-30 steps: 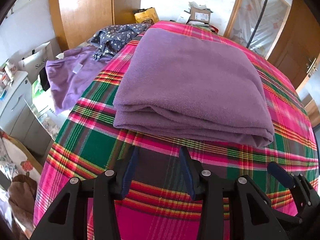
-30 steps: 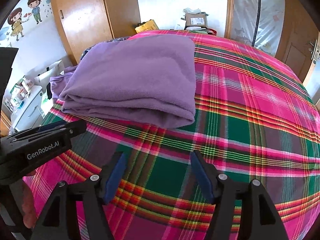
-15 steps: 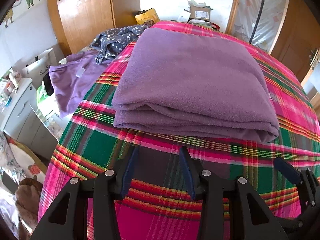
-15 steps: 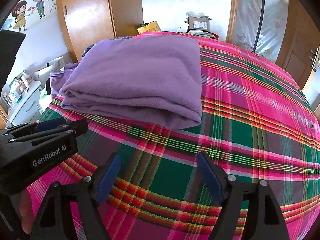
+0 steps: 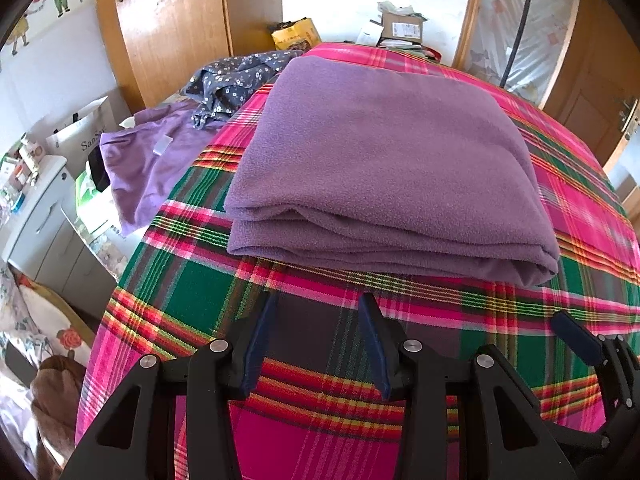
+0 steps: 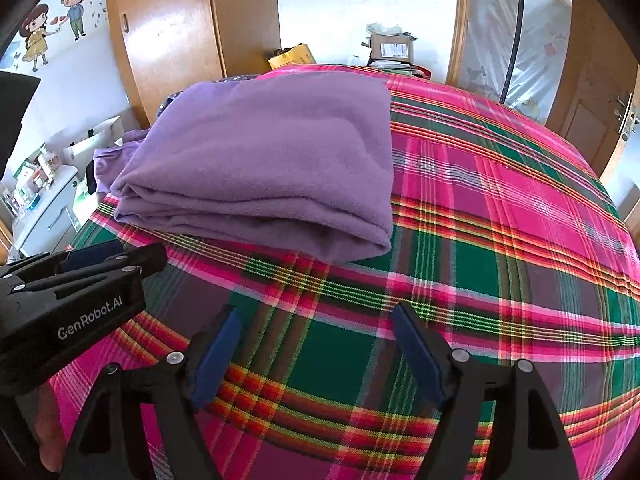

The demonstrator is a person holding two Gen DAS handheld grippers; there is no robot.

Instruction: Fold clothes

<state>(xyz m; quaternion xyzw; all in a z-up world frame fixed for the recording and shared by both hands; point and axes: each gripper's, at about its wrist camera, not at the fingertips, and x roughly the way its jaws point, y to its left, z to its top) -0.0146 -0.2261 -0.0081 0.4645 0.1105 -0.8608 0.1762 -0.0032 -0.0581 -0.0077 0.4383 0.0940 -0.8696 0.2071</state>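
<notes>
The purple blanket (image 5: 384, 168) lies folded into a thick, neat stack on the plaid bed cover (image 6: 500, 208), its layered edge facing both tools and nothing touching it. The right gripper (image 6: 316, 344) has just been opening its jaws and now holds them spread wide with only bedspread between them, while the left gripper (image 5: 316, 340) stands half-spread and empty. To me that reads as a let-go: this fold looks finished, and the crumpled clothes (image 5: 160, 160) at the bed's left edge probably come next.
</notes>
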